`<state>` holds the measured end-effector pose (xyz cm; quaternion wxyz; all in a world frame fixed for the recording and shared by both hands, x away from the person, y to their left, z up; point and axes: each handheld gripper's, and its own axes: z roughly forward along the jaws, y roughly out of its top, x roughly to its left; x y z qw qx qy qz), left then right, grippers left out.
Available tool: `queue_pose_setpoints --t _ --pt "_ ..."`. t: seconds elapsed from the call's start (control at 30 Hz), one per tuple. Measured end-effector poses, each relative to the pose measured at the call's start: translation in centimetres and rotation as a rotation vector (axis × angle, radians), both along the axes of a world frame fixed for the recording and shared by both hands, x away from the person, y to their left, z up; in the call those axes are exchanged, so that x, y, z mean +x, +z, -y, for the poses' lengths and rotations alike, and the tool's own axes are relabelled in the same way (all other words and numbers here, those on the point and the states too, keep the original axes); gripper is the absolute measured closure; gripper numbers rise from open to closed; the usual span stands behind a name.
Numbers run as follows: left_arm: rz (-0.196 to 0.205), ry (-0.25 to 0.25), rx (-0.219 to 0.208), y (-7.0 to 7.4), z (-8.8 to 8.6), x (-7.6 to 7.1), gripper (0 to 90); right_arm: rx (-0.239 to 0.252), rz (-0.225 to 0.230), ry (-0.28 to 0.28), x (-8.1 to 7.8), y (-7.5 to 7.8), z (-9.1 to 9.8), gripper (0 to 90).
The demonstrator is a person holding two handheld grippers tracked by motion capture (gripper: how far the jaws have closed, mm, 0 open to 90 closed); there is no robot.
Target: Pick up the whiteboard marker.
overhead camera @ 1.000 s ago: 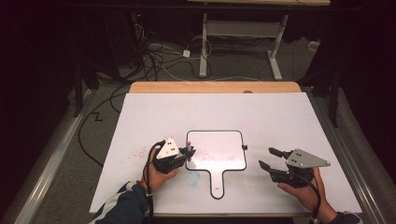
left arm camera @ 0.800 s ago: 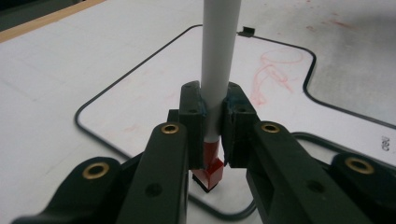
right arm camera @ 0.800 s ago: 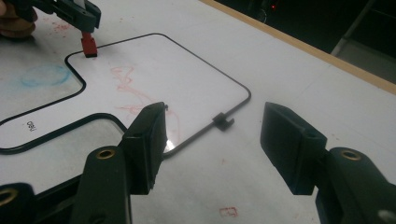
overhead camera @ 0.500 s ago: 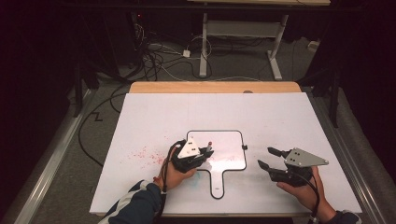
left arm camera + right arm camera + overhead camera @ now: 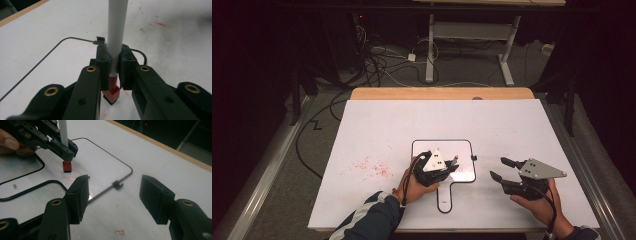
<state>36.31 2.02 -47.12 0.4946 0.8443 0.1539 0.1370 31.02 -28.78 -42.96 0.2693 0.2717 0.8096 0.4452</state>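
Wide white surface point(image 5: 377, 130), speckled with red flecks at its left, carrying everything within easy reach. Near its front middle, a small paddle-shaped whiteboard point(image 5: 464, 155): white face, thin black rim, short handle pointing toward the person, a little black clip on its right edge, laid flat so as to take marks from above.

Over the whiteboard's lower left part, left gripper point(image 5: 435, 172), jaws fully closed on a marker point(image 5: 115, 37), clamped low on the barrel, probably for firm control of the tip. Off the whiteboard's right edge, well apart, right gripper point(image 5: 502, 170), jaws parted fairly wide with nothing between them, seemingly parked out of the way or ready to steady the whiteboard.

Marker itself: slim pale grey-white barrel, red collar below it, squarish red end with a dark underside, held upright at the whiteboard face, touching or just above, hard to say. Faint red strokes point(image 5: 75, 178) just beside that end.
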Motion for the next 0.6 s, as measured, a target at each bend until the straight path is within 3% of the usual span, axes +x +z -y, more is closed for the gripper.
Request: queue_pose_setpoints --t 0.33,0.6 --pt "-0.014 0.018 -0.012 -0.1 -2.4 0.4 79.0 0.002 0.008 -0.002 0.3 0.2 -0.1 41.7" --pt "-0.010 0.049 0.010 0.0 -4.2 0.6 79.0 -0.008 0.001 0.000 0.5 0.0 -0.3 41.7"
